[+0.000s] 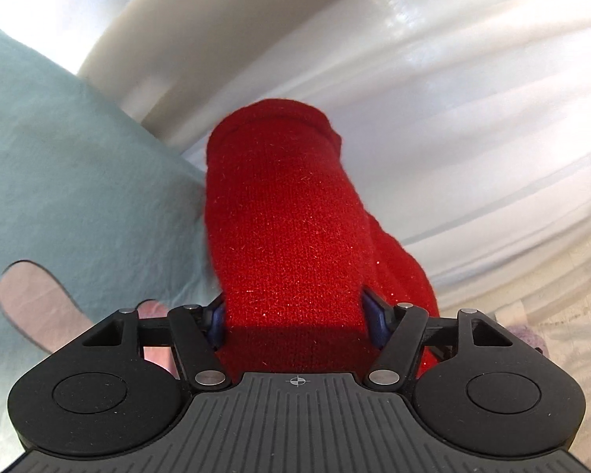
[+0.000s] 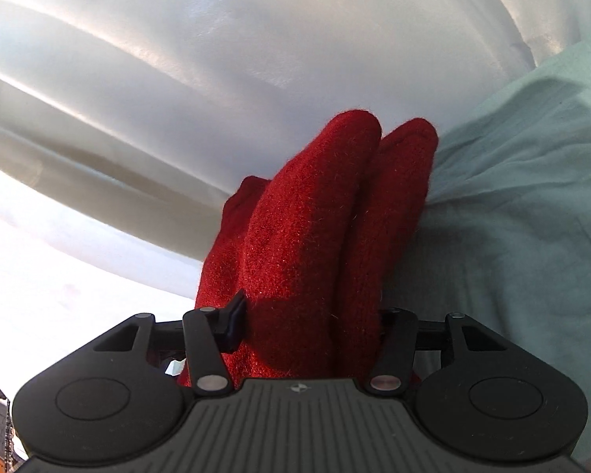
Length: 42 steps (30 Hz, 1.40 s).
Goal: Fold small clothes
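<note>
Left gripper [image 1: 295, 315]: fingertips buried under the red knit [image 1: 283, 216] — pad contact can't be told. Right gripper [image 2: 309, 323]: right finger hidden behind the same red knit [image 2: 315, 228], only the left finger [image 2: 232, 323] shows. Garment type unclear, its lower part cut off by the gripper bodies. Pale green cloth [image 1: 78, 177] runs off frame edge. White background blurred — sheet or plastic, can't tell.

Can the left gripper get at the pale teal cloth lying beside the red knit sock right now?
Probably not yet: the left gripper has the red knit sock filling the space between its fingers. The pale teal cloth lies uncovered just to its left.
</note>
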Tool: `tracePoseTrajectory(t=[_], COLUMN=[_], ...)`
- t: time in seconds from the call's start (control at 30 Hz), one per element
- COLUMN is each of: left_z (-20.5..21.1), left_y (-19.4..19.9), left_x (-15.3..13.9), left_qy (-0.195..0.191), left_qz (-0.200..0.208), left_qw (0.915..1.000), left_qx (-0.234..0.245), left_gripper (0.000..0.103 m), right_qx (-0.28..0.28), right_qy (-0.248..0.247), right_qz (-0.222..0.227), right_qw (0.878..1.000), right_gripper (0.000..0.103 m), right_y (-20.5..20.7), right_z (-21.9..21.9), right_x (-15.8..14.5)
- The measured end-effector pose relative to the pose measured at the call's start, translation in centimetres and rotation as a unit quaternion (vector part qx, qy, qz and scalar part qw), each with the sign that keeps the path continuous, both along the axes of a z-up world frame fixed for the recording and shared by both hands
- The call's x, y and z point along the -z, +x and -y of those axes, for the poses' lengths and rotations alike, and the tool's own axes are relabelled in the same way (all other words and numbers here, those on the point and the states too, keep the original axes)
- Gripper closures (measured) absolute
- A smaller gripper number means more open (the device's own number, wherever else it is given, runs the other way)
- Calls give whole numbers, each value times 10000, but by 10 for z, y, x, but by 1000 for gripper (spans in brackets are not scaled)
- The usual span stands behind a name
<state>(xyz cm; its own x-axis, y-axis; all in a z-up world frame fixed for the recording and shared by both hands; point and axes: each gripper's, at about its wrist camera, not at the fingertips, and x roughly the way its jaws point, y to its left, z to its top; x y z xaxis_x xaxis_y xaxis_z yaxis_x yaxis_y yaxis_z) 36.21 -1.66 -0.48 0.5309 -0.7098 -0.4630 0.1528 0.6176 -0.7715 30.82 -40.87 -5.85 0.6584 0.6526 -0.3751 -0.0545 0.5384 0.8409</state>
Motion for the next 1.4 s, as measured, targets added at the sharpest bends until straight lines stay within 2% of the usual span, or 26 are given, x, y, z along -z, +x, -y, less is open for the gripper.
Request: tracePoseTrajectory(t=[0.1,0.2,0.23,0.27,0.33,0.4,0.43,0.53,0.57,0.63,0.73,0.8,0.83,0.87,0.9,1.0,1.03,1.07,1.1,1.17,1.23,1.33,1.4], left_z=[-27,-47,-52,-57,-69,-74,-74,-62,-57,-44,-31,-26,-21,-19,-18,-28,-34,-36,-41,-47,-50,-48,-44], left_y=[-34,-58,-64,-72,-92,-110,-118,-132,-134,-133,-127,-125,-123,-125,-130,-141,-147,-150,-156,-166,-176,-183,-183], left_x=[-19,-26,-25,-28,-40,-53,-57,-60,-58,-49,-29,-20,-17,-17,-20,-29,-31,-30,-31,-32,-31,-28,-24], left_qy=[218,897,1175,1561,2118,2416,2454,2501,2539,2605,2677,2725,2750,2763,2767,2654,2578,2520,2494,2492,2387,2327,2475], left_qz=[188,248,189,190,431,624,723,864,874,728,450,391,391,389,382,368,323,292,280,252,211,72,55], left_qw=[9992,9939,9899,9823,9669,9563,9545,9560,9561,9573,9579,9577,9573,9570,9567,9591,9611,9624,9628,9626,9658,9691,9665], left_qx=[-275,-593,-770,-1021,-1355,-1524,-1530,-1265,-1174,-1020,-930,-834,-798,-797,-816,-909,-940,-976,-1003,-1029,-991,-812,-676], left_gripper=[32,28,28,30,33,33,31,24,24,24,19,13,12,12,12,16,16,16,16,16,16,15,15], right_qx=[-328,-608,-646,-626,-359,3,149,376,277,-92,-548,-603,-587,-501,-429,-193,-85,-5,11,-116,-313,-355,-326], right_qy=[101,-114,-259,-423,-820,-1177,-1357,-2019,-2193,-2575,-3229,-4064,-4249,-4245,-4243,-4074,-3960,-3778,-3538,-2880,-2341,-2134,-2170], right_qz=[155,350,373,299,198,462,619,1281,1444,1715,1815,1649,1606,1688,1663,1378,1350,1299,1185,840,456,93,108], right_qw=[9993,9975,9969,9967,9958,9920,9887,9703,9645,9509,9272,8967,8890,8881,8891,9026,9082,9167,9278,9539,9706,9763,9756], right_gripper=[50,48,47,46,46,46,47,61,68,74,77,80,80,80,79,76,61,42,38,38,38,38,45], right_y=[-11,-23,-26,-29,-43,-63,-72,-99,-103,-109,-116,-114,-113,-115,-113,-122,-128,-135,-141,-150,-159,-159,-157], right_z=[-23,-55,-67,-76,-84,-87,-88,-108,-120,-152,-186,-198,-198,-189,-184,-175,-168,-162,-152,-134,-123,-125,-130], right_x=[-12,-18,-17,-16,-17,-29,-37,-71,-78,-84,-75,-55,-46,-39,-38,-53,-58,-61,-62,-53,-34,-17,-14])
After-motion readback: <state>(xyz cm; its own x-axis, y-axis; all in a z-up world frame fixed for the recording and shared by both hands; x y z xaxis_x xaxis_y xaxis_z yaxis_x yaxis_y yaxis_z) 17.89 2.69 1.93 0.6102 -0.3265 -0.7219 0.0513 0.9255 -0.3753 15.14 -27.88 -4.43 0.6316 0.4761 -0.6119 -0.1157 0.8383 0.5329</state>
